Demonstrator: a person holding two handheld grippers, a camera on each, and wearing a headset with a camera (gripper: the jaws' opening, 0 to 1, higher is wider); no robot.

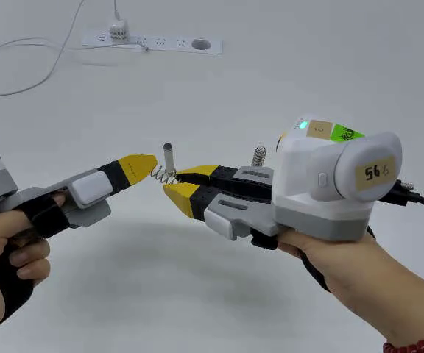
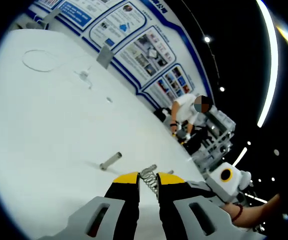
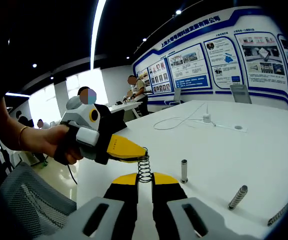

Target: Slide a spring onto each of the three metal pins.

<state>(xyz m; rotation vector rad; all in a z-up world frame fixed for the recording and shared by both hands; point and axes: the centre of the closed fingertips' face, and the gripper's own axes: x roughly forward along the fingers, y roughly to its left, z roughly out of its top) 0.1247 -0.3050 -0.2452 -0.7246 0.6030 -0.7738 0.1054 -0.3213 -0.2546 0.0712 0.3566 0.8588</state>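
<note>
Head view: one silvery coiled spring point(image 1: 163, 175) spans the left gripper point(image 1: 152, 163) and right gripper point(image 1: 174, 181) above the worktop point(image 1: 197, 294), just beside one bare pin point(image 1: 168, 156) and near one sprung pin point(image 1: 258, 156). Left gripper view: its jaws clench the spring. Right gripper view: its jaws pinch the spring's other end; three pins, two sprung.

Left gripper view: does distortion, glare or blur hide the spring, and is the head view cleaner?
Left gripper view: strong fisheye bend, ceiling strip glaring, spring clear, background soft. Head view: even light, faint shadows on the table, spring small but readable.
</note>
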